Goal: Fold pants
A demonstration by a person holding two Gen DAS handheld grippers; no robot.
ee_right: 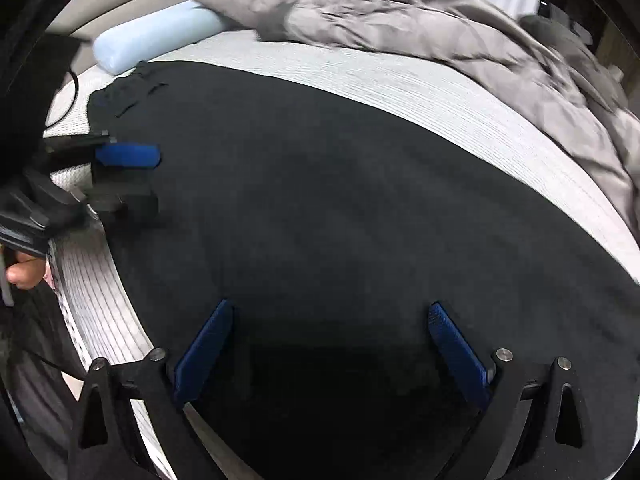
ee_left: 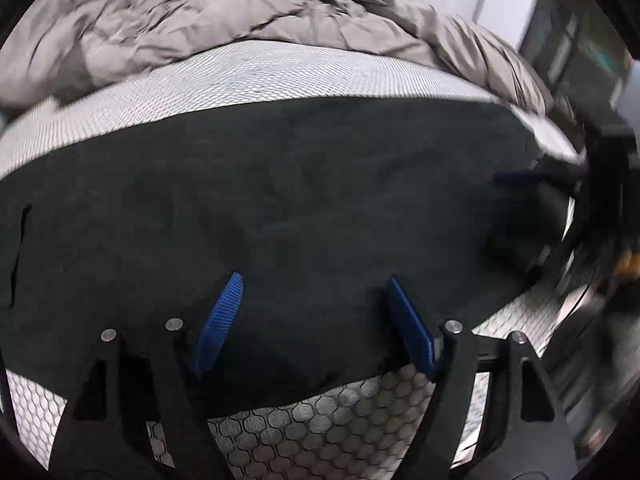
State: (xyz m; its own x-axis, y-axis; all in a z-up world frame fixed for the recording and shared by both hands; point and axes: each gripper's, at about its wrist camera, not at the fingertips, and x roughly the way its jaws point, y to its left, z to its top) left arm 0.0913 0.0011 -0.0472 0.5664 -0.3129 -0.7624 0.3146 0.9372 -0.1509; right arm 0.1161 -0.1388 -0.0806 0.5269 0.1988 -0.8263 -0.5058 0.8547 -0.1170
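Black pants [ee_left: 280,200] lie spread flat across the bed, filling the middle of both views [ee_right: 320,180]. Their end with loops and flaps [ee_right: 132,88] lies at the far left of the right wrist view. My left gripper [ee_left: 315,278] hangs open just over the cloth near its front edge, and nothing is pinched between its blue pads. My right gripper [ee_right: 331,305] is open too, above the dark cloth, with its pads apart and free. In the right wrist view the left gripper's blue pad [ee_right: 128,156] shows at the left edge of the pants. The right gripper's pad [ee_left: 514,178] shows blurred at the right.
The mattress [ee_left: 320,420] has a grey honeycomb cover. A crumpled grey duvet [ee_right: 400,12] is heaped along the far side. A pale blue bolster [ee_right: 152,40] lies at the back left. A person's hand [ee_right: 24,274] holds the left gripper's handle.
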